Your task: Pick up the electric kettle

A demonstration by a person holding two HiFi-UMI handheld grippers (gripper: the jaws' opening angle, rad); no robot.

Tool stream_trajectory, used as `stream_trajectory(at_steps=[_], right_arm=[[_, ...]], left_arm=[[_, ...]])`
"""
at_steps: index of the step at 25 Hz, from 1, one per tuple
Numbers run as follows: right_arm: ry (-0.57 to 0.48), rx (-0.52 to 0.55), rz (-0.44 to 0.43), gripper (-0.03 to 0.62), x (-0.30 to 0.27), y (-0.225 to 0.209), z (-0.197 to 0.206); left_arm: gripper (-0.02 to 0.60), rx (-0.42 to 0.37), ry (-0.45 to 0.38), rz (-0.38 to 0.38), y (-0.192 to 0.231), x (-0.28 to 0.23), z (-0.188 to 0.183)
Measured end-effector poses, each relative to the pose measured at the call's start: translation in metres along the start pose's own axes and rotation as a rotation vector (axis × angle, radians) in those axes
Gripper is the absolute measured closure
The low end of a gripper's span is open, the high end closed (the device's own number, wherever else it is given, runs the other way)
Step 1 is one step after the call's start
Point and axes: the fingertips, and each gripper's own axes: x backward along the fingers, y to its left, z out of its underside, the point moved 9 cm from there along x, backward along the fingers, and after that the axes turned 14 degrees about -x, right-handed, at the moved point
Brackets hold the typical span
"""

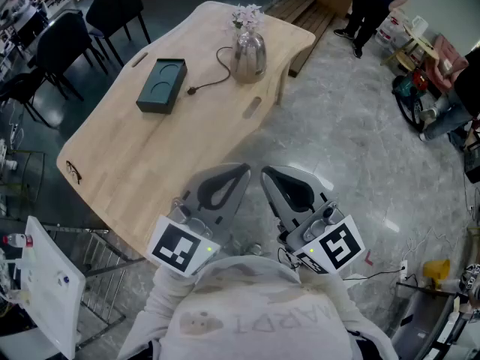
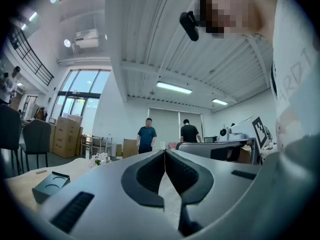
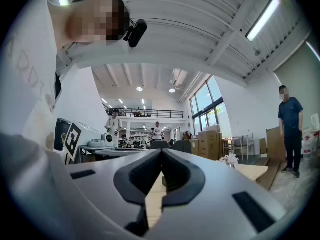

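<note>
A pale wooden worktop seen from above, with a silver electric kettle standing upright at the worktop's far end, untouched. A small bunch of pale flowers sits at the worktop's far edge, just behind the kettle. A dark rectangular box lies toward the worktop's left side, and a black cord trails across the worktop between the box and the kettle. A person holds the left gripper and right gripper side by side just off the worktop's near edge, close to their chest. Both grippers are closed and empty, with their jaws meeting at the tips. The pickup appears not yet begun: the reach across the worktop, opening a gripper, grasping and lifting all remain.
</note>
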Motion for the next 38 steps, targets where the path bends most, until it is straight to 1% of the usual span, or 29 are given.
stream_trajectory(at_steps=[5,13,18,20,23,26,31,35,38], right_arm=[[0.005,-0.003,-0.009,0.577,0.007,-0.003,-0.002],[0.003,-0.006,-0.032,0.577,0.014,-0.003,-0.002],[-0.011,-0.045,-0.075,0.576,0.023,-0.006,-0.003],[0.001,-0.044,-0.086,0.574,0.03,-0.008,-0.003],[-0.008,-0.046,-0.075,0.574,0.047,-0.012,-0.004],[-0.045,-0.081,-0.066,0.574,0.063,-0.02,-0.006],[-0.048,-0.075,-0.028,0.574,0.074,-0.029,-0.005],[-0.064,-0.081,0.008,0.574,0.077,-0.048,-0.008],[-0.062,-0.059,0.029,0.574,0.068,-0.067,-0.013]], left_arm=[[0.569,0.001,0.005,0.001,-0.009,-0.005,-0.002],[0.569,-0.006,0.014,-0.018,-0.018,-0.004,-0.004],[0.568,0.011,0.012,-0.032,-0.025,-0.009,-0.004],[0.568,0.003,-0.003,-0.032,-0.027,-0.013,-0.003],[0.568,-0.022,-0.017,-0.033,-0.034,-0.019,-0.004],[0.565,-0.045,-0.018,-0.041,-0.041,-0.024,-0.003],[0.511,-0.021,-0.014,-0.007,-0.038,-0.039,0.004],[0.498,-0.03,-0.023,0.011,-0.029,-0.062,0.01],[0.493,-0.014,-0.032,0.022,-0.013,-0.084,0.018]])
